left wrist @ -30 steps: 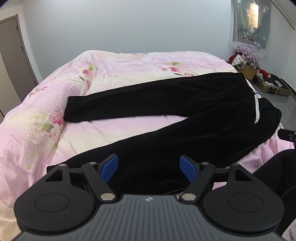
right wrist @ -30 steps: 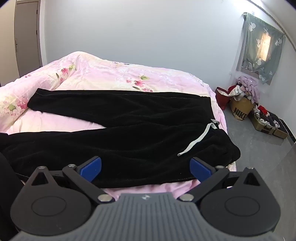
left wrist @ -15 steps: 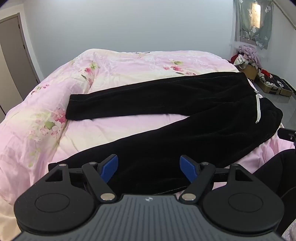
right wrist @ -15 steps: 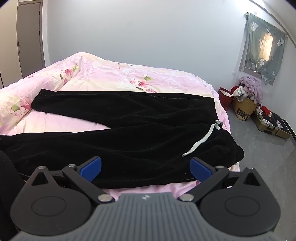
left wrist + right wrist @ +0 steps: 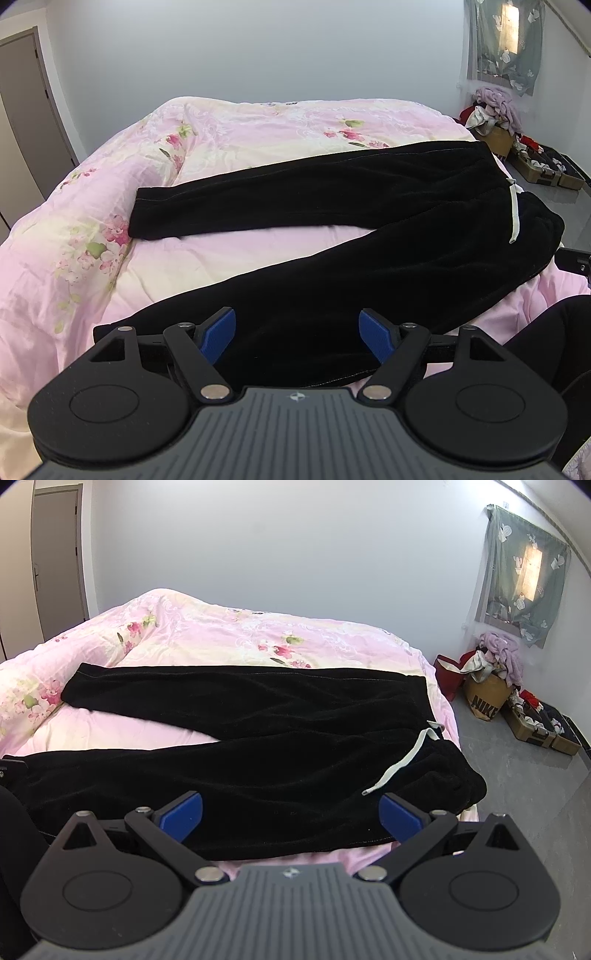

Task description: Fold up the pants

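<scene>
One pair of black pants (image 5: pixel 369 229) is laid flat on the pink bed (image 5: pixel 92 229), its two legs spread apart, one white drawstring (image 5: pixel 402 760) showing. Two grippers, left gripper (image 5: pixel 297 334) and right gripper (image 5: pixel 290 810), are held spread wide above the near edge, empty.

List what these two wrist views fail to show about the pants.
- Left wrist view: near leg's cuff of the black pants, hidden behind the left hand-held gripper.
- Right wrist view: the same cuff, cut off at the left edge.
- Both views: waistband's far side, dropping over the bed edge.
</scene>
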Demonstrator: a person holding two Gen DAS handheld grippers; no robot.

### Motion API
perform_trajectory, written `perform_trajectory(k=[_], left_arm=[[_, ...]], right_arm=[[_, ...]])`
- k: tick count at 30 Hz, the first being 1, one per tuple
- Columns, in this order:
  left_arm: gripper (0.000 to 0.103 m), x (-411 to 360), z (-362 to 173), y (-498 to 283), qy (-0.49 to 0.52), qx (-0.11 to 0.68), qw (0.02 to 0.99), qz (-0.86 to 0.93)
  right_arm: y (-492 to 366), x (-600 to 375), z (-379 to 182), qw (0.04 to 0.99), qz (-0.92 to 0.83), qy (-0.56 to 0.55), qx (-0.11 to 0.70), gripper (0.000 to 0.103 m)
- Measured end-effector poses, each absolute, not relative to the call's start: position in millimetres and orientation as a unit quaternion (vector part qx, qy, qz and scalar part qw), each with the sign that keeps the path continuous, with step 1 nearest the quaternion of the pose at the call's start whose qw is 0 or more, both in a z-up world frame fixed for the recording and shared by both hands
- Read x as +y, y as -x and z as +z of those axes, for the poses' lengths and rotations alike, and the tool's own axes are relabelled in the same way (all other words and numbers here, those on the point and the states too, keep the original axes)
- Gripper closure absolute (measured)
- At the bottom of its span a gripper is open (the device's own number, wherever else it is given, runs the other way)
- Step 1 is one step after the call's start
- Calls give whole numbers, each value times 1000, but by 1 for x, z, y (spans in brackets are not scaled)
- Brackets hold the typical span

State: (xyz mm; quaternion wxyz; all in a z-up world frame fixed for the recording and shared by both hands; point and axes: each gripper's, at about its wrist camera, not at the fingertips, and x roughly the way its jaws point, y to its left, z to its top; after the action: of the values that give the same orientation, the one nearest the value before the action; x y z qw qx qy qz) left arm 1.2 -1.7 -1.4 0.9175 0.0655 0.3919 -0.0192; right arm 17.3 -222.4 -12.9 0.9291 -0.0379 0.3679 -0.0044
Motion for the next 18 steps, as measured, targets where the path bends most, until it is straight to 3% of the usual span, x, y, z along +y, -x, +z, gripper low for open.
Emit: perform_trajectory(k=[18], left_arm=[[14,-3,-3,-2,-69,393,917,-22]], right_arm=[[-19,-223,-11,928,-6,32,370,5]])
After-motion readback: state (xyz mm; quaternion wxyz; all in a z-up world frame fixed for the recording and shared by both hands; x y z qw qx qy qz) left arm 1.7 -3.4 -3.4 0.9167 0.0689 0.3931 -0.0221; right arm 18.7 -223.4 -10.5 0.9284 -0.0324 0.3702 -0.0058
